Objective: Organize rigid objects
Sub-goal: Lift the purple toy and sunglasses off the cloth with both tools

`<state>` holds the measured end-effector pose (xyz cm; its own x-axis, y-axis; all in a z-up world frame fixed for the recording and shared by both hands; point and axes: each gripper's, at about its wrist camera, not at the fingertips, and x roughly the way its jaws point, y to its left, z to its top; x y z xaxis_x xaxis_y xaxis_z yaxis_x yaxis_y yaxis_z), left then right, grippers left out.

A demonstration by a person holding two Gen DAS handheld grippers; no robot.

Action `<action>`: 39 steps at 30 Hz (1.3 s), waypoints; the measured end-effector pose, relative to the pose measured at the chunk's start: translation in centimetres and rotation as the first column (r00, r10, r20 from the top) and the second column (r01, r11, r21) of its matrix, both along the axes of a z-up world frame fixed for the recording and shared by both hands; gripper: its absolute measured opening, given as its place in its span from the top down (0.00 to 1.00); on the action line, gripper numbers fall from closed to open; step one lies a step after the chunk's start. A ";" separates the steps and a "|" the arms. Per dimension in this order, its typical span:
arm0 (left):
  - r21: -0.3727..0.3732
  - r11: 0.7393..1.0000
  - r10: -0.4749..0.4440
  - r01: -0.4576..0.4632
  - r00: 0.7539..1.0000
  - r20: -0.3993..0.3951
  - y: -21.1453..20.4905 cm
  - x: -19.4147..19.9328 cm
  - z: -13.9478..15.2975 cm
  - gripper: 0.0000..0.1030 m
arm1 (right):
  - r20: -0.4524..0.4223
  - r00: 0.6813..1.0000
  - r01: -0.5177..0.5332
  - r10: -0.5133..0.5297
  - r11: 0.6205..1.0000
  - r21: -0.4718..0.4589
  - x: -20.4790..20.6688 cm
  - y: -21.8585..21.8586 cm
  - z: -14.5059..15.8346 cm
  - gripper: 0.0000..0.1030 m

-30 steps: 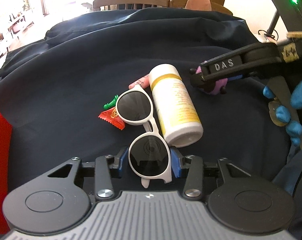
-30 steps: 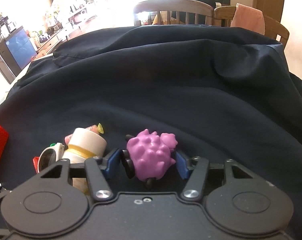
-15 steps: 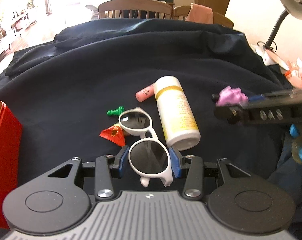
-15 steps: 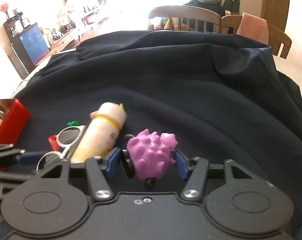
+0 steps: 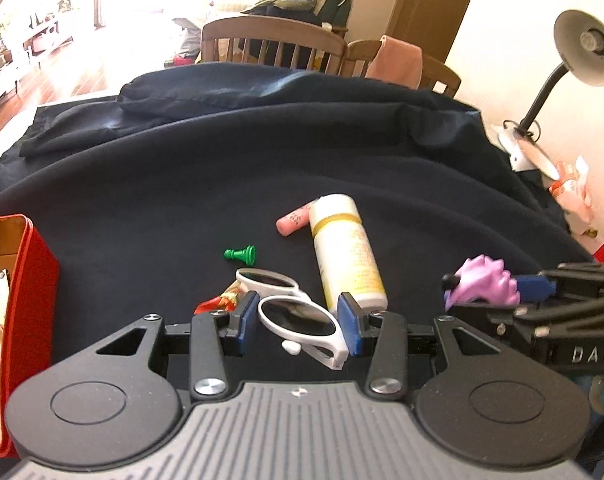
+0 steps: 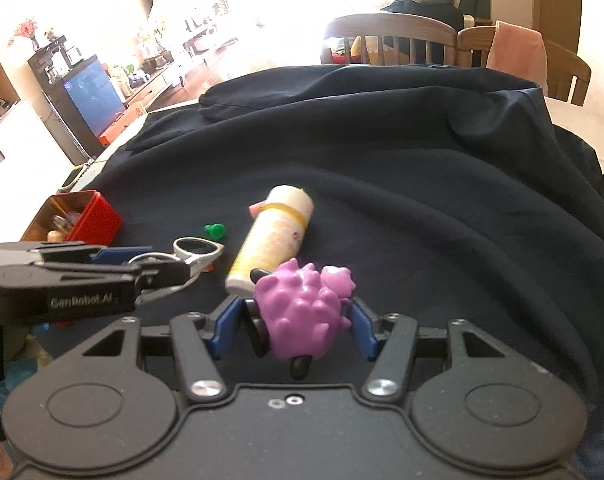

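The left gripper (image 5: 298,322), its fingers just tightened, grasps the sunglasses (image 5: 297,314) by one lens, likely bound for the red box (image 5: 29,280). The right gripper (image 6: 291,326) clenches the purple toy (image 6: 302,312), lifted clear of the table (image 6: 382,200).

The left gripper (image 5: 298,321) closes tighter on the white sunglasses (image 5: 297,316) and lifts them off the dark cloth (image 5: 261,168), so they now tilt clear of the orange wrapper (image 5: 221,303) and green pawn (image 5: 241,255). The right gripper (image 6: 293,325), carrying the purple spiky toy (image 6: 302,312), rises and swings toward the red box (image 6: 95,220), which now shows in its view.
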<state>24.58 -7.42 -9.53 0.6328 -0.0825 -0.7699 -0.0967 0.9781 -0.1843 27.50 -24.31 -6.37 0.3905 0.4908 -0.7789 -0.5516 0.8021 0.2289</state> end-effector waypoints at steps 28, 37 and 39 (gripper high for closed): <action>0.039 0.972 -0.226 0.230 0.971 -0.082 -0.8 -2.0 -3.3 0.34 | -0.015 0.992 0.127 -0.128 0.992 -0.025 -5.1 -0.7 -0.2 0.44; 0.113 0.965 -0.225 0.238 0.967 -0.121 -2.3 -1.7 -5.4 0.51 | -0.021 0.992 0.125 -0.126 0.992 -0.035 -4.9 -1.0 -0.8 0.44; 0.132 0.962 -0.222 0.237 0.968 -0.118 -2.5 -1.8 -5.5 0.56 | -0.022 0.992 0.123 -0.123 0.992 -0.033 -4.7 -1.0 -0.8 0.44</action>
<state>22.78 -9.93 -15.04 0.5282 -0.1000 -0.8432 0.1229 0.9916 -0.0407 22.79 -25.33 -7.21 0.4278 0.4155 -0.8027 -0.4430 0.8705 0.2144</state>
